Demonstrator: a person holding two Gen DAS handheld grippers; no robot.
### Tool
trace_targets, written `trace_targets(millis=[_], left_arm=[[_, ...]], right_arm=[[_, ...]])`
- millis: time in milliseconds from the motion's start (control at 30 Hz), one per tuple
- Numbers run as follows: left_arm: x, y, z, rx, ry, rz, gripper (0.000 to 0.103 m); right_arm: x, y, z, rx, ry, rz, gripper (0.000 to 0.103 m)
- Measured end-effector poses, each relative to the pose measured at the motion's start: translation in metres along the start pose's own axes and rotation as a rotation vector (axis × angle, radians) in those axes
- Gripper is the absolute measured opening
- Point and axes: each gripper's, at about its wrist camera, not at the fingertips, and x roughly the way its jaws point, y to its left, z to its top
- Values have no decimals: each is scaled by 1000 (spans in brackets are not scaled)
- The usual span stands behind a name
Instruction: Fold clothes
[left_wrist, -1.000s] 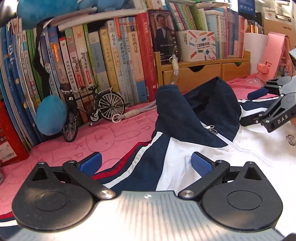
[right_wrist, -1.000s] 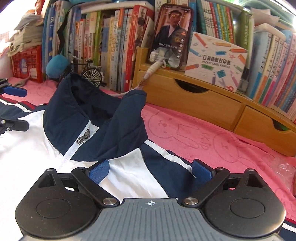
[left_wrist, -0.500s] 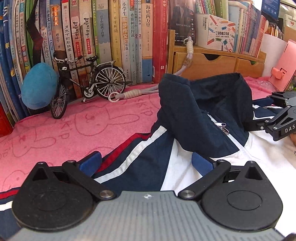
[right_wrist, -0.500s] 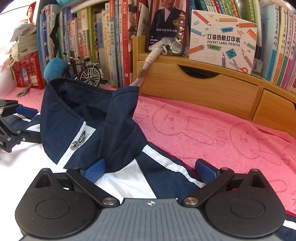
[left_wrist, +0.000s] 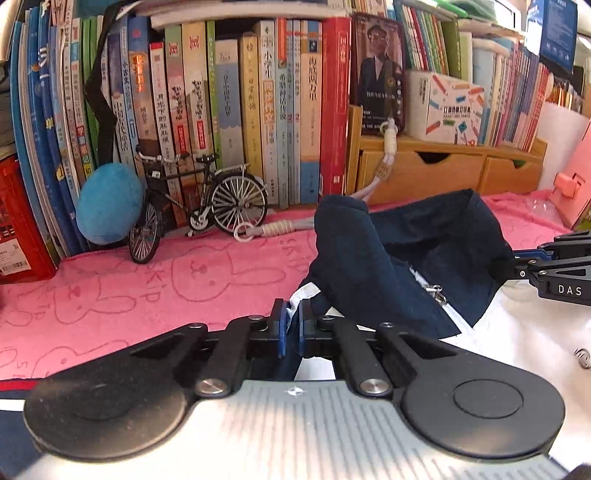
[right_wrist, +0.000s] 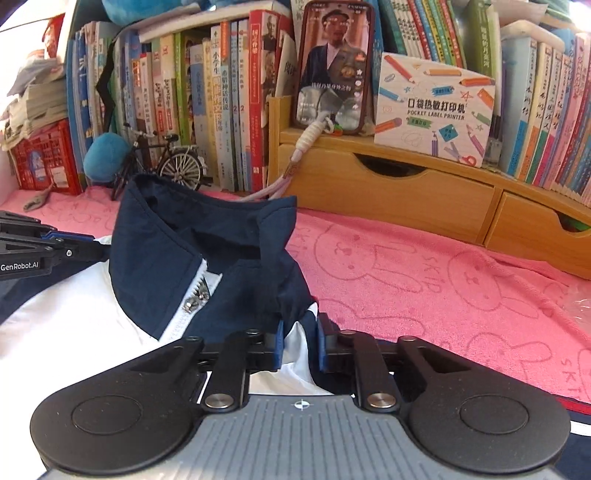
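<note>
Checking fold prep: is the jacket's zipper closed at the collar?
Closed nearly to the top: zipper pull sits near the collar; its flaps splay open above.

Left gripper (left_wrist: 290, 328) and right gripper (right_wrist: 299, 341) just closed, pinching jacket (right_wrist: 207, 236) shoulders (fabric bunched up).

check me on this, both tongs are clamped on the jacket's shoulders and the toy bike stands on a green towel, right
Not quite: the towel is pink, as the left wrist view shows. The rest holds: left tongs and right tongs are clamped on the jacket, with the toy bike standing on it.

Navy-white jacket (right_wrist: 155, 258) on pink towel, zipped, collar raised, shoulders pinched up.
</note>
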Motion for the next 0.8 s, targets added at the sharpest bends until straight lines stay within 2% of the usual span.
trace_targets(millis=[100,200,233,267,333,367,400,433,467,500,533,600,633,667,700,733,800], left_arm=[[-3,1,17,22,-59,29,0],[12,10,36,-23,-72,87,0],[18,13,37,-41,-52,86,0],[24,17,38,-57,-34,79,0],[19,24,27,-68,-18,-23,1],[16,28,21,-74,-10,-74,7],[14,32,15,-80,-2,-125,21],[12,36,9,-83,5,-175,29],[9,38,4,-68,10,-213,51],[10,38,1,-57,20,-236,69],[11,37,-3,-45,30,-258,74],[19,29,-4,-24,42,-295,78],[23,24,-4,-12,47,-308,80],[31,17,-4,4,61,-312,87],[39,11,-4,19,76,-314,94],[49,6,-4,28,112,-296,96],[57,-7,-6,65,128,-228,97]], right_arm=[[-12,-4,18,58,-72,-13,12],[-10,-7,35,75,-117,-39,6],[-7,-8,40,80,-125,-47,5],[0,-9,45,85,-117,-56,5],[11,-13,50,102,-96,-52,5],[10,-19,47,123,-93,-9,6],[9,-25,44,144,-91,37,8],[7,-32,41,166,-89,83,13],[6,-38,38,187,-87,129,14],[5,-45,34,198,-79,161,20],[4,-51,29,207,-71,192,29],[5,-55,21,192,-52,194,38],[7,-55,19,182,-40,199,38],[10,-52,17,167,-20,205,40],[12,-48,15,141,-7,210,48],[15,-44,13,113,6,215,59],[22,-34,10,65,34,220,73]])
